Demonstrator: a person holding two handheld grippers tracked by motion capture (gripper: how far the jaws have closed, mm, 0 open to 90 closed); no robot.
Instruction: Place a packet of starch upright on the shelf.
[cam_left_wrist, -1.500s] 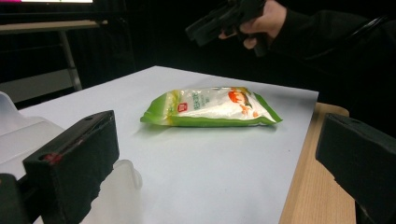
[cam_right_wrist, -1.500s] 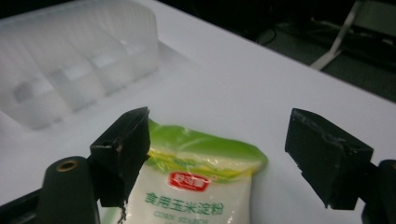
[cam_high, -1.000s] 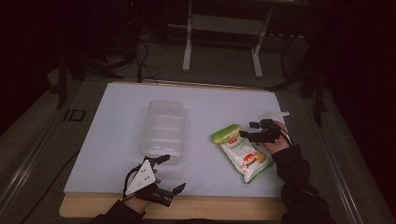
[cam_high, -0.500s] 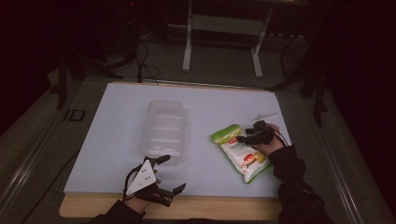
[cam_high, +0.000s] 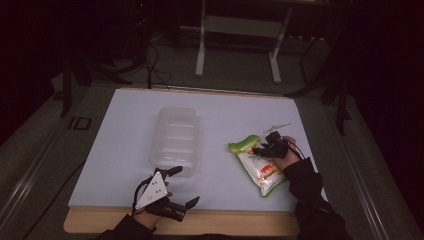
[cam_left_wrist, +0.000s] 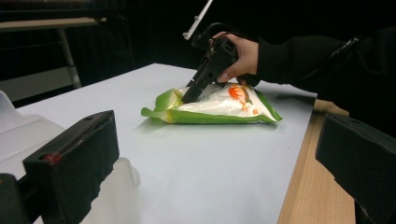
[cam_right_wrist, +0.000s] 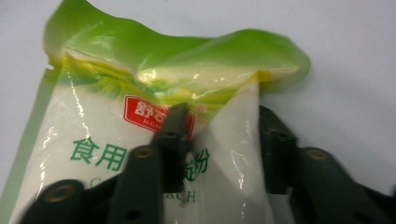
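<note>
The green-and-white bag (cam_high: 257, 165) of white powder lies flat on the white surface (cam_high: 225, 115) at the person's right, its green sealed end pointing toward the clear plastic container (cam_high: 176, 137) that stands near the middle. The right tool (cam_high: 265, 148) comes down on the bag's upper part, just below the green seal. In the right gripper view its jaws have just been closing, and they now pinch a raised fold of the bag (cam_right_wrist: 154, 140) between them: one jaw presses on the printed face by the red label (cam_right_wrist: 156, 114), the other sits against the bag's edge on the far side of the fold. The left gripper view shows the same right tool (cam_left_wrist: 198, 86) tilted steeply onto the bag (cam_left_wrist: 219, 107), with the hand (cam_left_wrist: 240, 56) wrapped around its body. The left tool (cam_high: 181, 187) rests at the near edge of the surface, close to the wooden rim (cam_high: 225, 222) and just in front of the container; its jaws stand wide apart with nothing between them.
</note>
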